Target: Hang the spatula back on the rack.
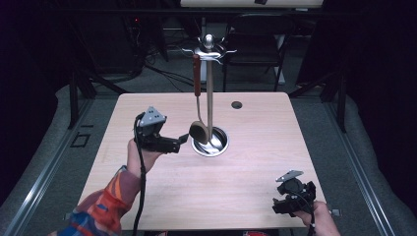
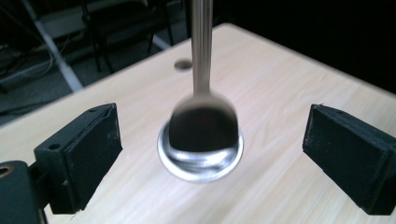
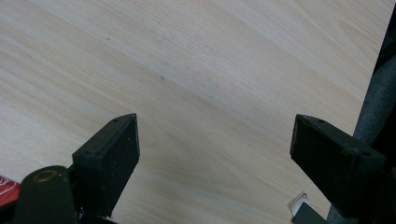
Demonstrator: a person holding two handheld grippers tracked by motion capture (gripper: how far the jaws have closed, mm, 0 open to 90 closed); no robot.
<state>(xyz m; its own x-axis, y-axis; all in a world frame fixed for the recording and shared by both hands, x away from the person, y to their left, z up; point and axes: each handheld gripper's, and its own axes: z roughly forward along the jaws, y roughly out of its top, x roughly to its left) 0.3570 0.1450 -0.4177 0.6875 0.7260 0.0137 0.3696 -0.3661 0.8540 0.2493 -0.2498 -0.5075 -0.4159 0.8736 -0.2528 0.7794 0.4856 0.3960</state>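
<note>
A long metal ladle with a brown wooden handle point(image 1: 197, 105) hangs from a hook at the top of the shiny steel stand point(image 1: 209, 73), its dark bowl low over the stand's round base, near the middle of the pale wooden bench point(image 1: 162, 191). The left claw point(image 1: 184, 139) sits just left of that bowl, jaws spread wide with nothing gripped; the bowl point(image 2: 204, 123) lies ahead between them, untouched. The right claw point(image 1: 282, 196) rests wide open near the bench's front right corner, well apart from the ladle.

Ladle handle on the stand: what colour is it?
Reddish-brown, wood-like, on the hanging ladle; clearest in the high view.
</note>
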